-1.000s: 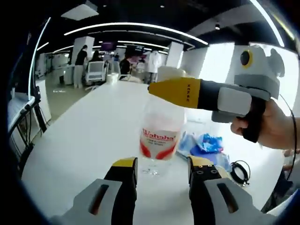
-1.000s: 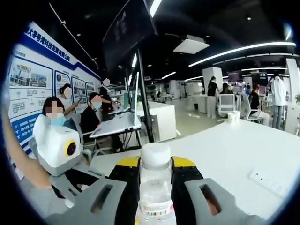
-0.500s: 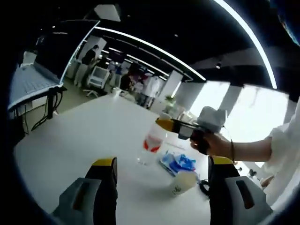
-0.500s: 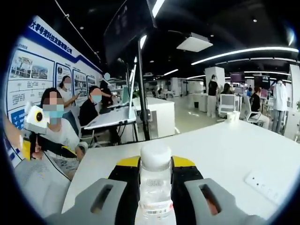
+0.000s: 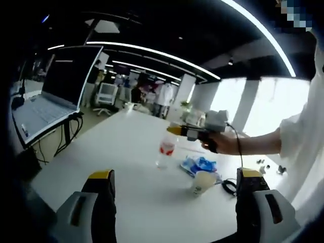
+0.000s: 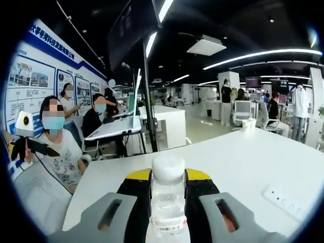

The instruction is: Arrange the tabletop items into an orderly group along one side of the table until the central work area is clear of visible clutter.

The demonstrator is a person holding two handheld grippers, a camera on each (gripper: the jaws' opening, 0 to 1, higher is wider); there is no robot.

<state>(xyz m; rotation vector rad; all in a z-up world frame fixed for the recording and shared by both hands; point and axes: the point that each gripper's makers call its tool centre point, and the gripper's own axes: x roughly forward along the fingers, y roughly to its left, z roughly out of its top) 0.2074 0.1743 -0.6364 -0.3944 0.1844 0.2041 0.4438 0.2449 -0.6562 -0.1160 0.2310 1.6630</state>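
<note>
My right gripper [image 6: 168, 195] has its yellow-tipped jaws pressed against both sides of a clear water bottle [image 6: 167, 202], just under its white cap, so the bottle stands upright between them at the bottom of the right gripper view. Past it the white table [image 6: 238, 162] runs away from me, with a white power strip [image 6: 286, 196] lying flat toward the right. In the left gripper view my left gripper [image 5: 174, 200] is spread wide with nothing between its jaws, hovering over the near part of the table [image 5: 111, 152]. Farther along I see a paper cup [image 5: 203, 183] standing upright, a coil of black cable [image 5: 230, 187] just to its right, and a crumpled blue packet [image 5: 198, 165] just behind the cup. Beyond those stands the bottle [image 5: 165, 150] with its red label, on the table, gripped at the top by my right gripper [image 5: 172, 130] held in my hand [image 5: 225, 144]. Off to the left, a laptop [image 5: 50, 93] sits open on a stand, and people stand among desks far back.
</note>
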